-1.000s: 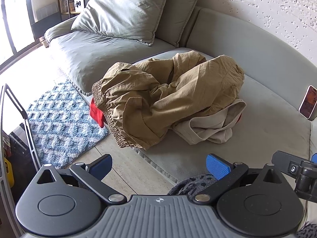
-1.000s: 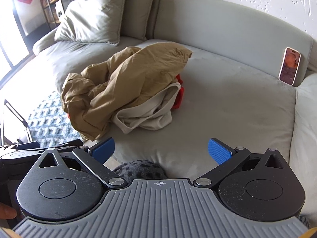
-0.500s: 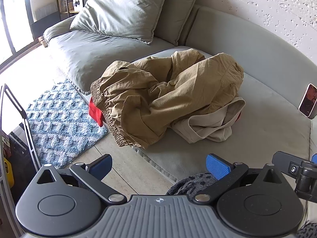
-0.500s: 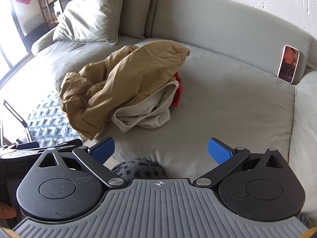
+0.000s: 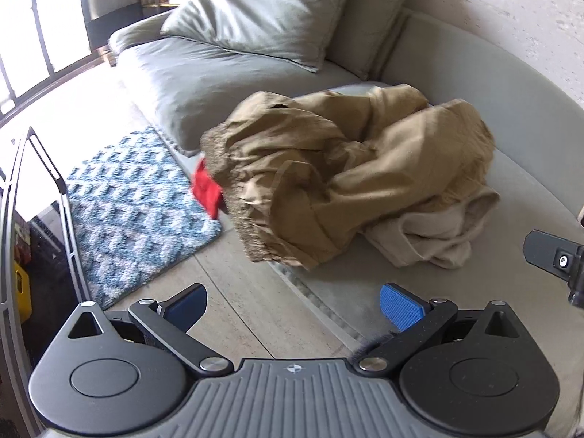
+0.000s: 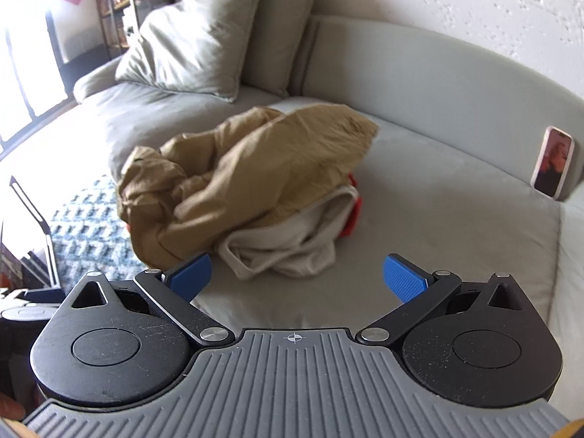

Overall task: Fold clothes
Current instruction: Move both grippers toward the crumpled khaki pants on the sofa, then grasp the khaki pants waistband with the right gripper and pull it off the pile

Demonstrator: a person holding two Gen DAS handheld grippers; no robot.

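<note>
1. Currently, the clothes pile (image 5: 346, 182) lies crumpled on the sofa (image 6: 456, 211), tan trousers (image 6: 262, 179) uppermost.
2. Both left tongs (image 5: 294, 308) and right tongs (image 6: 297, 275) hover released, empty, short of it.
3. Step: approach. Next, likely grasp the trousers' edge and lift them clear.

Ahead of the spread claws lie three crumpled garments, one tan (image 5: 339, 179), one cream (image 5: 430, 241) and one red (image 5: 206, 191), with two grey cushions (image 6: 197, 40) beyond, one phone (image 6: 554, 160) far right, one blue rug (image 5: 135, 211) left.

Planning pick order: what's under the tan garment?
Under the tan garment: a cream garment and something red, poking out both sides. Anything deeper is covered.
</note>
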